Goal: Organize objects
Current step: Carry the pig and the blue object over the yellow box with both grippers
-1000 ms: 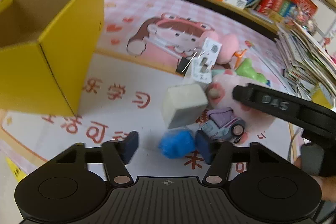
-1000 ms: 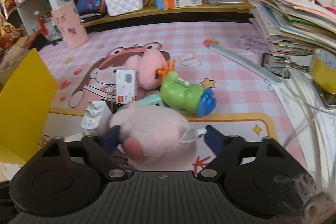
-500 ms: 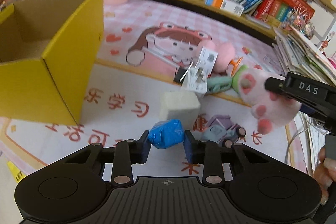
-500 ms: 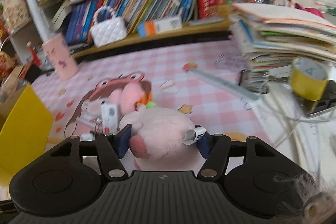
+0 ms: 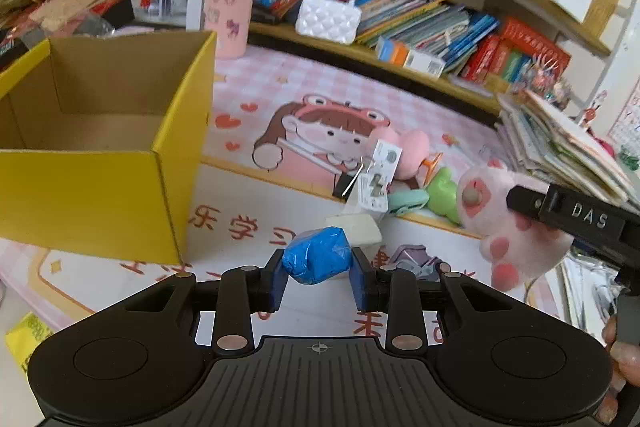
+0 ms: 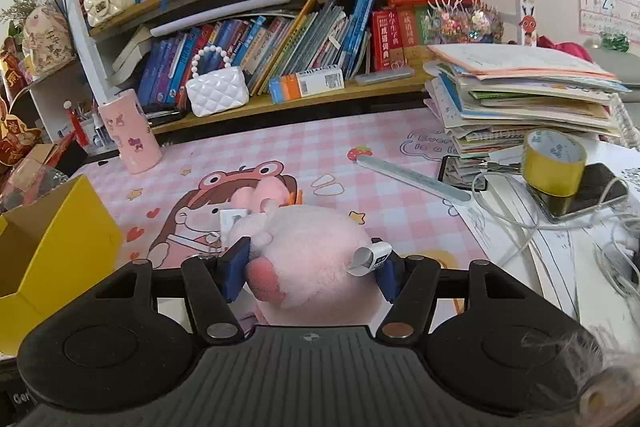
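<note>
My left gripper [image 5: 318,281] is shut on a blue wrapped ball [image 5: 317,259] and holds it above the mat, to the right of the open yellow box [image 5: 100,187]. My right gripper [image 6: 310,269] is shut on a pink plush toy [image 6: 316,267], lifted above the desk; the toy also shows in the left wrist view [image 5: 516,223]. On the mat lie a white cube [image 5: 362,229], a purple toy car [image 5: 416,259], a green toy [image 5: 442,193], a white charger [image 5: 374,183] and a pink round toy [image 5: 408,151]. The yellow box shows at the left in the right wrist view [image 6: 52,247].
A shelf of books [image 6: 280,43] and a white handbag [image 6: 218,93] line the back. A pink cup [image 6: 130,137] stands at the back left. A paper stack [image 6: 520,95], a yellow tape roll [image 6: 554,163], a phone [image 6: 588,193] and cables [image 6: 520,223] lie at right.
My left gripper closed on the blue ball and lifted it off the mat. My right gripper closed on the pink plush toy and raised it well above the other toys.
</note>
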Action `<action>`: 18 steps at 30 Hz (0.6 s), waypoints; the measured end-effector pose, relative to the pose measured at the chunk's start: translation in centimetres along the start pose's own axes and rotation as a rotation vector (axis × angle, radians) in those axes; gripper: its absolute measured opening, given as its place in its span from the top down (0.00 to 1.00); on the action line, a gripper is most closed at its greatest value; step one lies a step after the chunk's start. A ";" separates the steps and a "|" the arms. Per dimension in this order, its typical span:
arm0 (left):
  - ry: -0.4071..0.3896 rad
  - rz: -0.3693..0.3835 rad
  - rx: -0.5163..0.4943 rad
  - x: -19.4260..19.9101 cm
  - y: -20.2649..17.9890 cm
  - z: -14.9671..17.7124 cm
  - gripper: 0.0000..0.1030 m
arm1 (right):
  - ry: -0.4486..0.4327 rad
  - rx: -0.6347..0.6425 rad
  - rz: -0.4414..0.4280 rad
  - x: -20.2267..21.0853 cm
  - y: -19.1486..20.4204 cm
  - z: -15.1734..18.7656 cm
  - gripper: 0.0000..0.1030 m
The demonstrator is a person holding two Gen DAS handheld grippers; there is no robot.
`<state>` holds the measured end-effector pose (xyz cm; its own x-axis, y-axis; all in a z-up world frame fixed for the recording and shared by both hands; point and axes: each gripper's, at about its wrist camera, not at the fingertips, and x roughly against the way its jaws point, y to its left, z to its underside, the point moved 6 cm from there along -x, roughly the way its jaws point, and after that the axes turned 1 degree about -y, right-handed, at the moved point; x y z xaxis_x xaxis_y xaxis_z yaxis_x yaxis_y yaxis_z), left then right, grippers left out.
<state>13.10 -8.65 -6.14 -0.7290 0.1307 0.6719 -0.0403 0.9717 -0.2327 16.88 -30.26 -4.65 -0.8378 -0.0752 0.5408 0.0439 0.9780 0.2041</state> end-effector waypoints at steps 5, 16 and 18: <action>-0.028 0.045 -0.015 1.9 1.9 0.0 0.70 | -0.022 -0.005 0.025 2.8 2.2 1.4 0.42; -0.062 0.062 0.002 7.7 10.3 0.9 0.70 | 0.041 0.028 -0.006 7.6 11.5 6.9 0.42; -0.068 0.053 0.006 8.7 12.0 1.1 0.70 | 0.062 0.036 -0.021 8.0 13.4 7.9 0.42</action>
<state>5.58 3.90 -3.85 -0.7751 0.1685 0.6090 -0.0039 0.9625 -0.2712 6.41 -16.19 -4.05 -0.8027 -0.1069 0.5867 0.0058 0.9824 0.1870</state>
